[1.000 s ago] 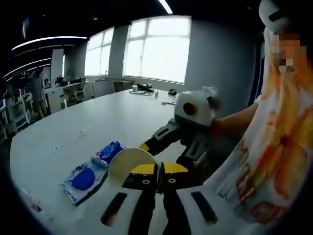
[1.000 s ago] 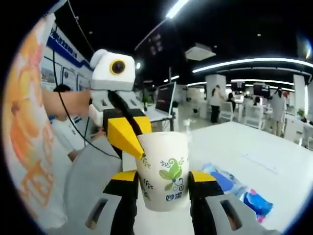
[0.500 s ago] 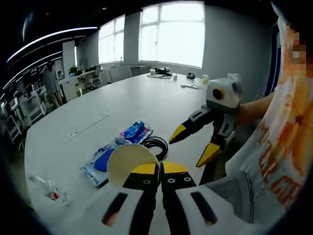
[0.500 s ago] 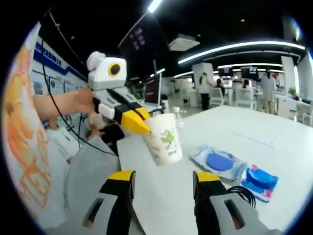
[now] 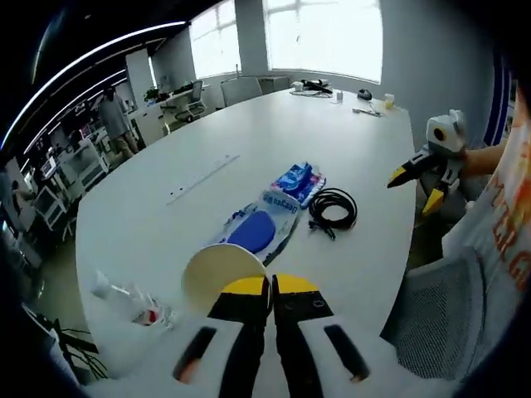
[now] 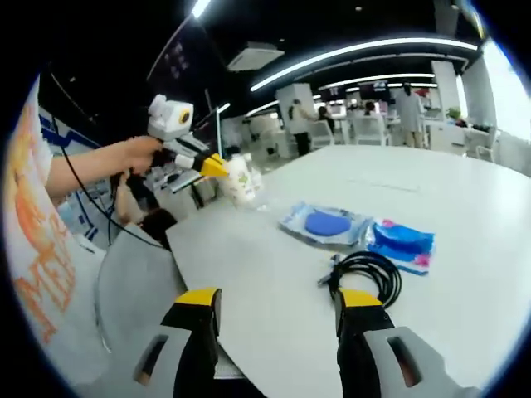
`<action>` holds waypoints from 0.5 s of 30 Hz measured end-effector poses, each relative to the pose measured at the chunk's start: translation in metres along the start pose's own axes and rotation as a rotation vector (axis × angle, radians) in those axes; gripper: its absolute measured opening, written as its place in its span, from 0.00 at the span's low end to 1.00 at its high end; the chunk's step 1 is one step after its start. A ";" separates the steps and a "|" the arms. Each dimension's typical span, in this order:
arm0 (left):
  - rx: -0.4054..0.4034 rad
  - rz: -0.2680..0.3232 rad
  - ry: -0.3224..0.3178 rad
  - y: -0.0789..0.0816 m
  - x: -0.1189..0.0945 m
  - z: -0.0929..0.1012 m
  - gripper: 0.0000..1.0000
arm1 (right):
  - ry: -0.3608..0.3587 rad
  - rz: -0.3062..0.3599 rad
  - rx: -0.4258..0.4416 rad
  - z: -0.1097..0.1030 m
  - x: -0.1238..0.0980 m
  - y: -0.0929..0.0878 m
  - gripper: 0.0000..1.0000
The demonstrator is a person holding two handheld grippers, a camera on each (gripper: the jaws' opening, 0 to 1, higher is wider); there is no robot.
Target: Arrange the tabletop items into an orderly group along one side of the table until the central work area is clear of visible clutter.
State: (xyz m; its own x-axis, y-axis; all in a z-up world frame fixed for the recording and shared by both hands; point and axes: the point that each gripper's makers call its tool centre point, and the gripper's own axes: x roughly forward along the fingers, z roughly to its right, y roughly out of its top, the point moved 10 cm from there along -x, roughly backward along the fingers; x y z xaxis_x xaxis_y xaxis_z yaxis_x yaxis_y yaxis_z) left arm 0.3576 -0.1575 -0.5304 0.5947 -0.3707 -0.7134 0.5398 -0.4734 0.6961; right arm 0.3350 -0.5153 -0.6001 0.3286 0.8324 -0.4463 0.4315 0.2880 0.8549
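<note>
My left gripper (image 5: 270, 288) is shut on the rim of a cream paper cup (image 5: 217, 274), held above the near end of the white table (image 5: 207, 141). In the right gripper view the same cup (image 6: 241, 177), with a green print, hangs from the left gripper (image 6: 211, 166) over the table's far left corner. My right gripper (image 6: 278, 298) is open with nothing between its fingers, and it appears at the table's right edge (image 5: 415, 189). A blue pad package (image 5: 257, 228) (image 6: 325, 224), a blue packet (image 5: 297, 180) (image 6: 402, 240) and a black cable coil (image 5: 333, 209) (image 6: 365, 274) lie together on the table.
A crumpled clear plastic bottle (image 5: 133, 303) lies close to the cup. Grey mesh chairs (image 5: 431, 323) (image 6: 124, 282) stand along the table's edge. Small items (image 5: 319, 85) sit at the table's far end. People and desks are in the background.
My right gripper has let go of the cup and drawn back along the table edge. The left gripper keeps the cup and has carried it away toward the table's end.
</note>
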 end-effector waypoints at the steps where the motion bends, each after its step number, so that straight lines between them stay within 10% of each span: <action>1: 0.001 -0.009 0.002 0.000 0.005 -0.007 0.00 | -0.003 -0.008 0.007 0.002 0.001 -0.001 0.56; 15: -0.022 -0.112 0.043 0.001 0.060 -0.071 0.00 | -0.035 -0.042 0.093 0.007 0.013 -0.015 0.55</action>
State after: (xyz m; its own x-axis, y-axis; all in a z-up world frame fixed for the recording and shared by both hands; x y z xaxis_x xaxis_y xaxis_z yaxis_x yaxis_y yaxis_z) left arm 0.4366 -0.1234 -0.5664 0.5548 -0.2817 -0.7828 0.6171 -0.4918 0.6143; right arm 0.3383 -0.5119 -0.6203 0.3367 0.8031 -0.4917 0.5211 0.2760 0.8076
